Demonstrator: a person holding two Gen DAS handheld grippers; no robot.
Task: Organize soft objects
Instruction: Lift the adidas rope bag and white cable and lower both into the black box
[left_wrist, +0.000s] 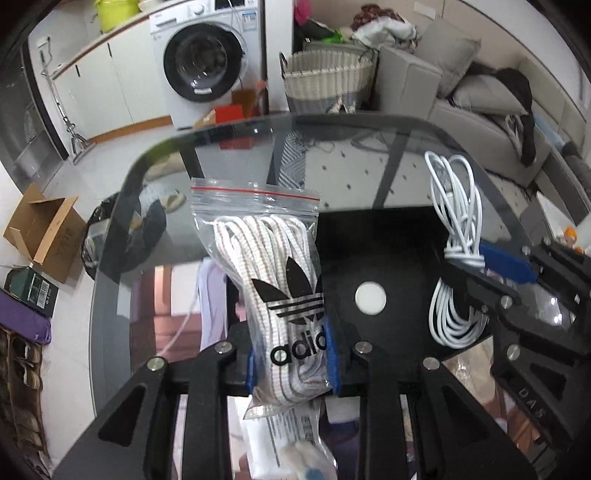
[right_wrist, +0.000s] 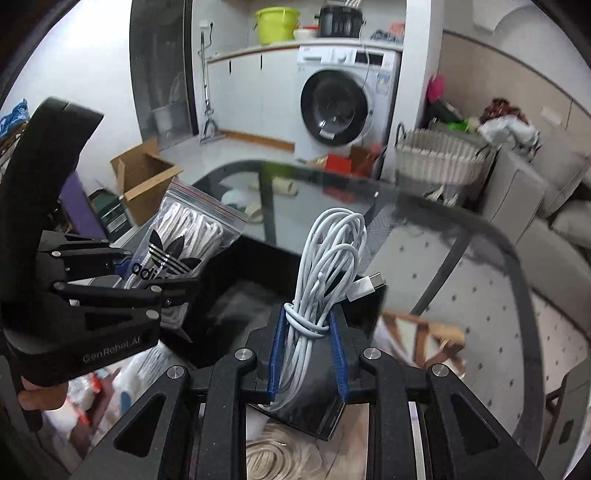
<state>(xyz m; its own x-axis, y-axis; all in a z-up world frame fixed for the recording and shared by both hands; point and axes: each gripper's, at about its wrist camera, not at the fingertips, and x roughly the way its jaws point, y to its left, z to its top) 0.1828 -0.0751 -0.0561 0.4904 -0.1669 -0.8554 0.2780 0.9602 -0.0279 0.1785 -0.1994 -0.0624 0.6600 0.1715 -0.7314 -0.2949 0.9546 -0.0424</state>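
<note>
Two handheld grippers hold their loads above a black open box on a glass table: the left gripper (left_wrist: 293, 360) has its jaws drawn in to pinch the lower part of a clear zip bag of white laces (left_wrist: 269, 280) printed with a black trefoil logo, the blue pads (left_wrist: 334, 363) pressing the plastic on either side, while the right gripper (right_wrist: 308, 354) has its jaws closed narrowly on a coiled white cable (right_wrist: 325, 273), gripping it at the wrapped waist of the bundle. Beyond the left jaws, the bag's red-striped seal stands upright and the black box (left_wrist: 373, 254) lies just behind and to the right; below the jaws the bag's bottom is cut off by the gripper frame, and the items under the glass are too blurred to name. Ahead of the right jaws, the cable's loops rise over the box and a USB-C plug (right_wrist: 369, 284) juts to the right. The right wrist view alone shows that plug and the box's dark interior; the left wrist view alone shows the pale round mark (left_wrist: 370, 297) on the box floor. Further out stand a woven basket (left_wrist: 327, 79) and a washing machine (right_wrist: 341, 99).
</note>
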